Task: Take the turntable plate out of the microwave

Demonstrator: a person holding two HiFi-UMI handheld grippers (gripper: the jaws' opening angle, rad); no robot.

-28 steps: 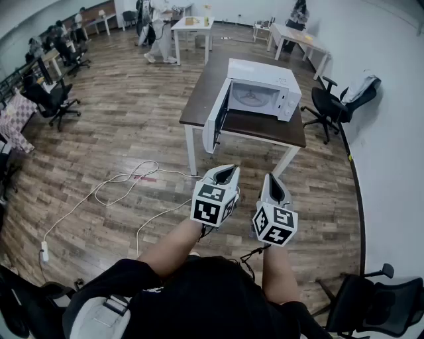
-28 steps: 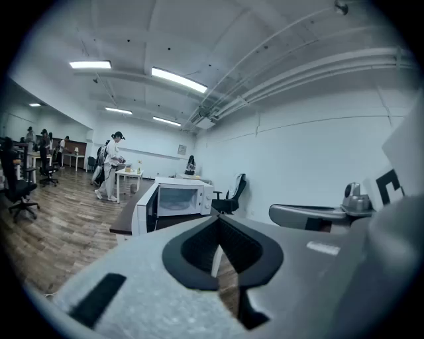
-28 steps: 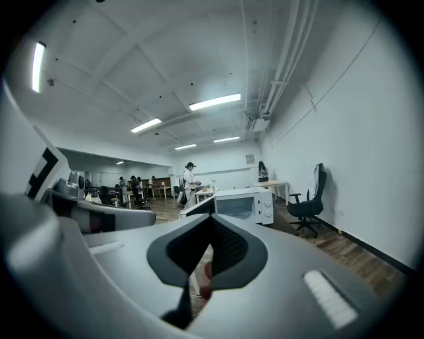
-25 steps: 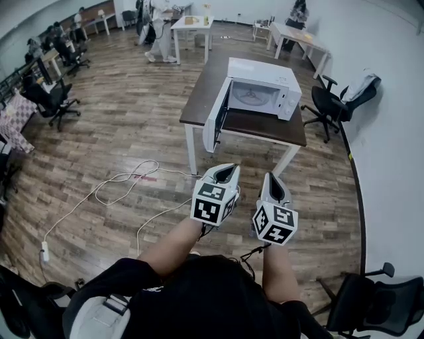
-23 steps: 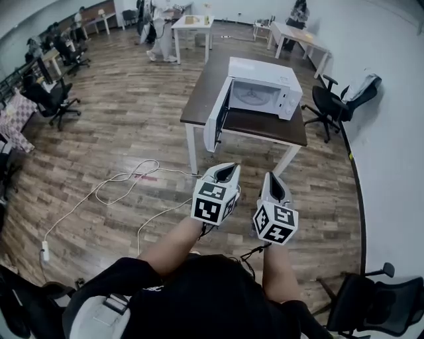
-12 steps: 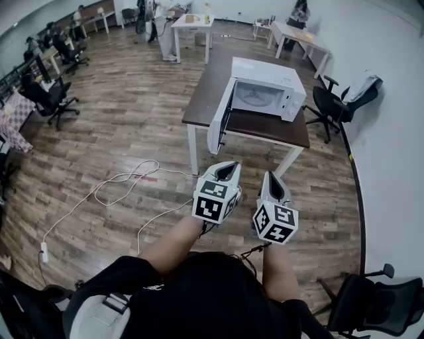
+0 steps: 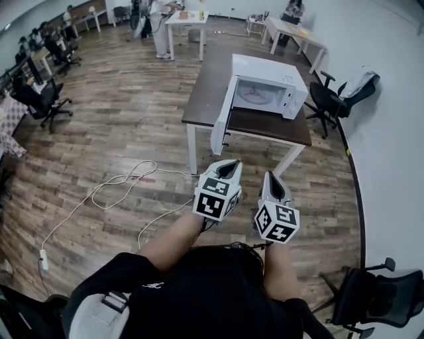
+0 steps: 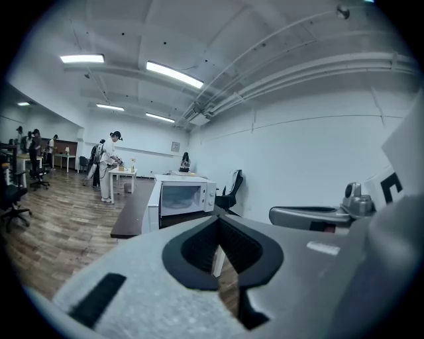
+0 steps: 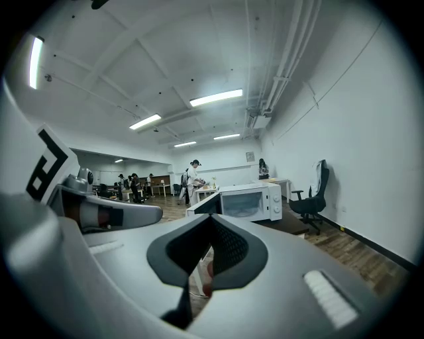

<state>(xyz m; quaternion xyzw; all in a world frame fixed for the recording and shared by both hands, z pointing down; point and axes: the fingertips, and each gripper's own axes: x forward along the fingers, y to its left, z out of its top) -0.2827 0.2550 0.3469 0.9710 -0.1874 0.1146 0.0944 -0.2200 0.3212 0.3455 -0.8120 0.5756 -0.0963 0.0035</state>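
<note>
The person holds both tools out in front, side by side, pointing at the table ahead. The left gripper [image 7: 228, 167] has its jaws pressed together with nothing in them. The right gripper [image 7: 272, 180], just beside it, is closed up the same way and is empty too. I think they are held like this because there is nothing to grab yet. The person is well apart from the microwave and has to walk up to it first.

The microwave [image 7: 268, 86] sits on a dark table [image 7: 204, 93], toward its near end. Its door [image 7: 220, 124] hangs wide open on the left side, so the inside is easy to get at. The turntable plate [image 7: 254, 95] lies flat inside the oven, and nothing touches it. I would say the task has hardly begun.

On the left, a long white cable [image 7: 112, 189] lies in loops on the wood floor, off to the side of the way to the table. Far back, a person [image 7: 158, 30] in white stands at a small white table [image 7: 184, 18]. On the right, a black chair [image 7: 326, 99] stands beside the dark table, and another chair [image 7: 377, 298] is by the wall. The open door is the thing to mind. It sticks out toward the person, so the tools should go in to the right of it.
</note>
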